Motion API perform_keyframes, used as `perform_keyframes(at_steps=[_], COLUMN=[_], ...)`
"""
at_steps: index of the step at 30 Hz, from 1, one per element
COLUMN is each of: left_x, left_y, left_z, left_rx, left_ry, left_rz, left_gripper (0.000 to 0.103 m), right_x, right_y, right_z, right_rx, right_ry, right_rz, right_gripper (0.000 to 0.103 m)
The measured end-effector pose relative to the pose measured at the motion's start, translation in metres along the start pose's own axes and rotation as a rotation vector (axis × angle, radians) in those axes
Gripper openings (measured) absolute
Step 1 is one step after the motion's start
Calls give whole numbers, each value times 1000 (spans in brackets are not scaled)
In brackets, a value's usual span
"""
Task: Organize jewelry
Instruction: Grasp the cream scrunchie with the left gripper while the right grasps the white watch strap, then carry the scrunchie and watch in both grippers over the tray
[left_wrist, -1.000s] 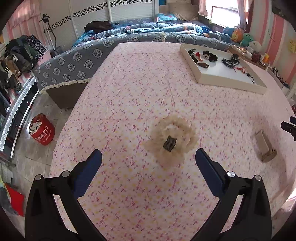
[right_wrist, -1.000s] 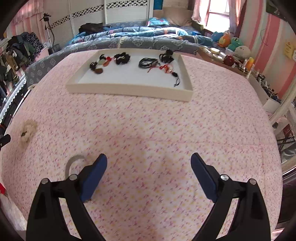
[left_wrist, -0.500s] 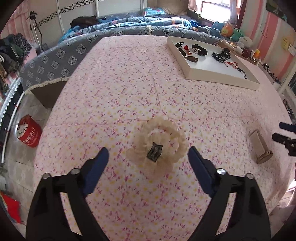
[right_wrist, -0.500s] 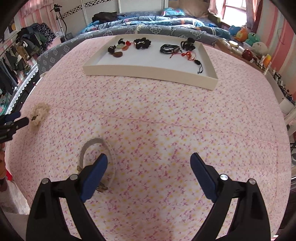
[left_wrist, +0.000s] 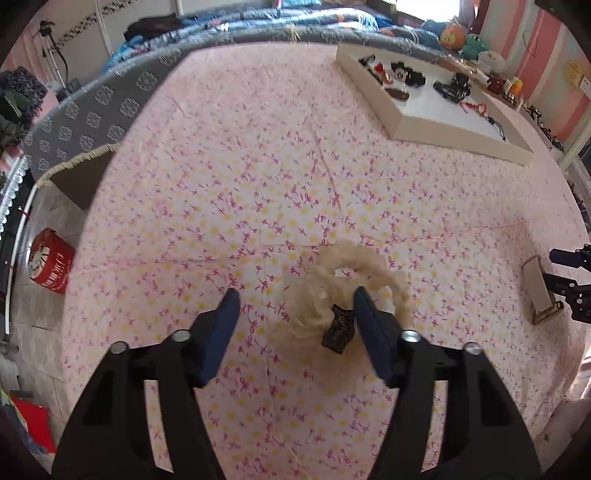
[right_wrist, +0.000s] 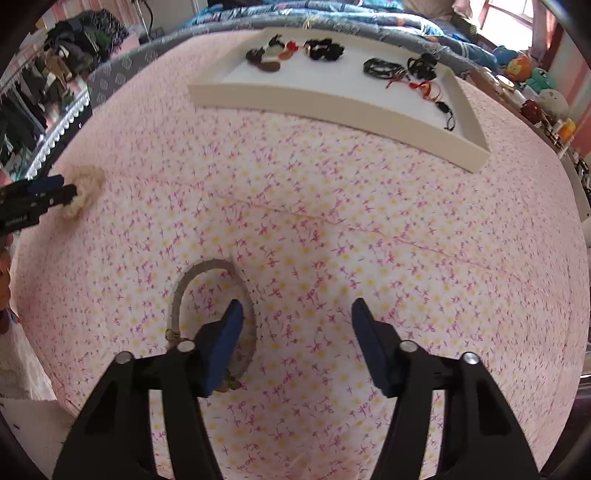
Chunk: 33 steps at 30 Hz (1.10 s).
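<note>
Now both grippers sit lower over the pink flowered table than a second ago, and both have just been narrowing their jaws. The left gripper has closed in on the cream frilly scrunchie, which a second ago lay well ahead of its fingers; the scrunchie's near side and its dark tag lie between the jaws, against the right-hand finger, while the left-hand finger stands clear, so the jaws are still apart and not clamped. Its ring has gone from flat and round to bunched at the near side. The right gripper is also apart, with bare cloth between its fingers. The grey bracelet, earlier half hidden behind the left-hand finger, now shows as a full loop, that finger over its 4 o'clock side. Toward 1 o'clock in the left view, the white tray of dark jewelry stays put.
</note>
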<state>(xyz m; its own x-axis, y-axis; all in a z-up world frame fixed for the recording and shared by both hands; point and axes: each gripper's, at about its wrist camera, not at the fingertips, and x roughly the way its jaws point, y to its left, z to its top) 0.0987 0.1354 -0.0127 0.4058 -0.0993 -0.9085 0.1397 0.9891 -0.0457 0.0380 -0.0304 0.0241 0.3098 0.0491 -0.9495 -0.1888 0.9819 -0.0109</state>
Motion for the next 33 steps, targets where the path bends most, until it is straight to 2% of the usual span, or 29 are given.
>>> perform_keyframes(at_steps=[4,9,10,12,13,15,17,21,26,33], left_x=[7,10,11,11,11,13,13,14,10,0], left_y=[-3,-12,-14,-15,-16,-18,-18,-18,-22,-35], left_z=[2,5,6,8,10,13,15,17,19,33], left_rx=[30,93,102,111,112,112,107,87,72,61], left_ry=[16,15,15,18,22,27,29,34,27,-14], left_rz=[-9,18,23,19,18,15,16,11,-11,-45], left_gripper=[59,49,44,33,25,20,10,7,5,5], right_x=[9,13,13,14,14,14,15,14,11,6], right_y=[6,15,17,20,23,28,32,31,11,-16], right_z=[6,12,14,16,17,18,20,20,20,27], right_rx=[-18,-51,-63,-76,-85,-110,-136,-126,-49,28], right_ry=[50,79,83,94,101,109,116,106,67,4], right_rz=[-6,-5,-5,7,15,18,19,40,85,85], right_gripper=[48,37,35,24,22,13,11,9,6,5])
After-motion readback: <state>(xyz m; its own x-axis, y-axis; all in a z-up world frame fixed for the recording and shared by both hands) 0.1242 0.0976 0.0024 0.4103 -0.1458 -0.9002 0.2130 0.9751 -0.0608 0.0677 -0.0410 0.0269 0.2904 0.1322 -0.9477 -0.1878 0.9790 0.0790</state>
